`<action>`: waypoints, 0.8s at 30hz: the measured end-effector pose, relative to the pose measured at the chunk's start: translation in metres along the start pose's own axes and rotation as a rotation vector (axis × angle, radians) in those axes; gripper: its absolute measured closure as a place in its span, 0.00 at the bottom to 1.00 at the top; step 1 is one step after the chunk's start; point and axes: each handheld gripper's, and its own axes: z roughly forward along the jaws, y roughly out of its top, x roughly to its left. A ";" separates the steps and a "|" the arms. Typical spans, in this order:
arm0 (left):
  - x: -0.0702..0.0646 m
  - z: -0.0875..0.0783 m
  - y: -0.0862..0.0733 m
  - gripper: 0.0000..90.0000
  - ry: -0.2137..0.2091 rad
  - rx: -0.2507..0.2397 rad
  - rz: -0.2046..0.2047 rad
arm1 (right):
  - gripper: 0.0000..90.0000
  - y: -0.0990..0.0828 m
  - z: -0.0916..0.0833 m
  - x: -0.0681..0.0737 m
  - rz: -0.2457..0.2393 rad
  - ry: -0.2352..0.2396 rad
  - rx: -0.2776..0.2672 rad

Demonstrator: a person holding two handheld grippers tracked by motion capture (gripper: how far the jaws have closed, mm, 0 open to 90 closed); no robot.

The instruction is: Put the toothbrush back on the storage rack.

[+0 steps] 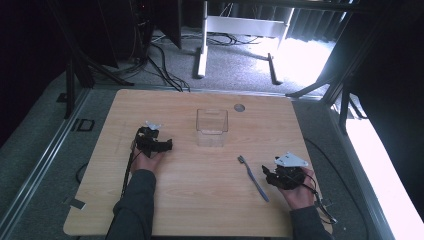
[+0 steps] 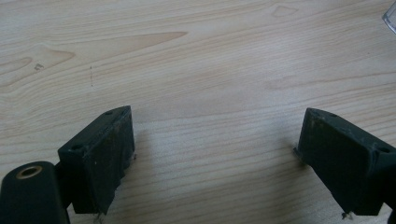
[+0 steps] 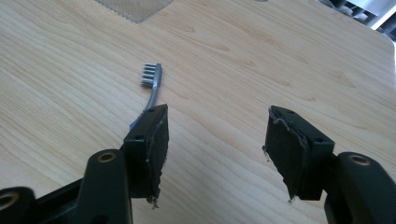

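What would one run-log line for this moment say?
left gripper: open, over bare table | right gripper: open, beside toothbrush, not touching | clear container: upright, empty

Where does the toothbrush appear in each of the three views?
High view: toothbrush lies right of centre, beside the right gripper.
Left gripper view: not in it.
Right gripper view: upper left of centre, handle passing behind the left jaw.
Shared landmark: clear container, its corner at the top edge.
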 end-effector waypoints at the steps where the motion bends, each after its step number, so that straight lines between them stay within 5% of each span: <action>1: 0.000 0.000 0.000 0.12 0.000 0.000 0.000 | 0.46 0.002 -0.003 0.003 0.007 -0.009 -0.003; 6: 0.000 0.000 0.000 0.12 0.002 0.000 -0.002 | 0.48 0.008 -0.011 0.007 0.012 -0.027 -0.009; 12: 0.000 0.000 0.000 0.13 0.004 -0.001 -0.004 | 0.50 0.021 -0.019 0.013 0.074 -0.032 0.013; 24: 0.000 0.000 0.000 0.13 0.004 -0.001 -0.004 | 0.65 0.032 -0.020 0.022 0.095 0.061 0.074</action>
